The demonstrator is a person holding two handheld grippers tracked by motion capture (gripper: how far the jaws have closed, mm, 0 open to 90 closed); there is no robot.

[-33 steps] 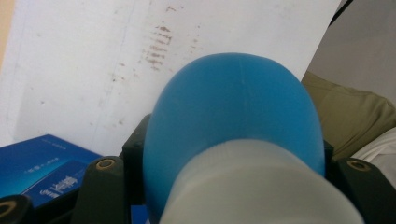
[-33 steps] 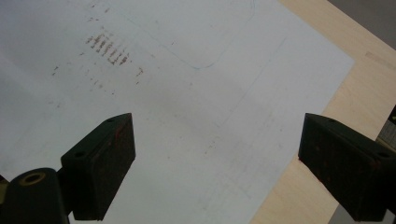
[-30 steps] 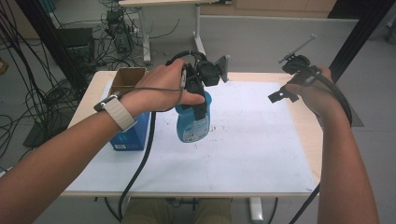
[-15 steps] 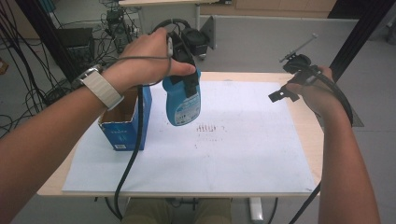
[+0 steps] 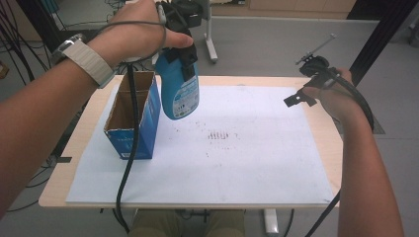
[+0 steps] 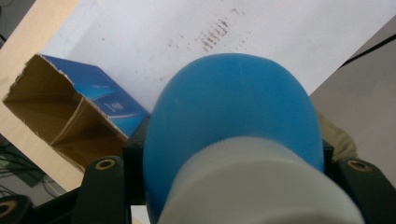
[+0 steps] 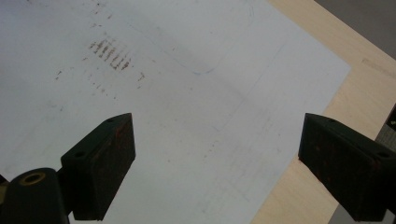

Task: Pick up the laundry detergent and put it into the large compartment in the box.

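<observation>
Since the earlier frames the left gripper (image 5: 180, 34) has lifted the blue spray bottle (image 5: 179, 86) off the table, and it now hangs above the white paper sheet (image 5: 237, 163), just right of the open blue cardboard box (image 5: 132, 123). The jaws are clamped on the bottle's neck. The left forearm, with a pale watch strap, reaches in high and angled. The left gripper view adds the bottle's smooth rounded blue shoulder (image 6: 233, 121) and white collar, plus the box's brown corrugated interior (image 6: 51, 112). At right, the right gripper (image 5: 309, 91) hovers over the sheet's edge; its view shows matte black jaws spread wide with nothing between them, above smudged paper and pale wood table (image 7: 322, 56).
</observation>
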